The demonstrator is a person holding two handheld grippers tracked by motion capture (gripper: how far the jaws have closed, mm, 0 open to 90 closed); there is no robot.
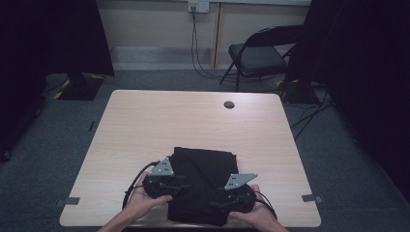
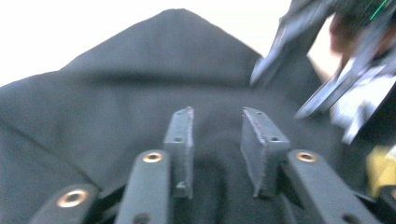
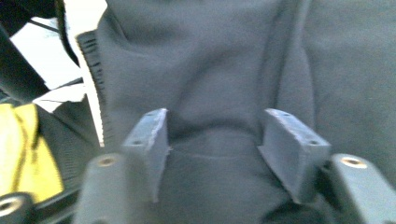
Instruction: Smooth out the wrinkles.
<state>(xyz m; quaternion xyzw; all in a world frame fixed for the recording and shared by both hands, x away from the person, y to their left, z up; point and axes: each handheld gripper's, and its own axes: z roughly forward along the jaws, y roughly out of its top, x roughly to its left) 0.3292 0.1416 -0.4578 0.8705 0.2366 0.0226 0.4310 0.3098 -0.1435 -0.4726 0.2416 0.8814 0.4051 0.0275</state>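
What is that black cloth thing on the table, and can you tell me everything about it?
It is a black garment, soft and fleecy-looking, folded into a rough rectangle with creases. A ribbed edge shows in the right gripper view. It lies flat at the near edge of the pale wooden table. The left gripper and right gripper sit over it, jaws apart around bunched cloth.

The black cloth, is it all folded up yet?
Partly. The black cloth already lies doubled into a thick stack at the table's near edge. Both claws, left and right, sit on it with jaws apart, cloth between them. Any more folding looks not yet done.
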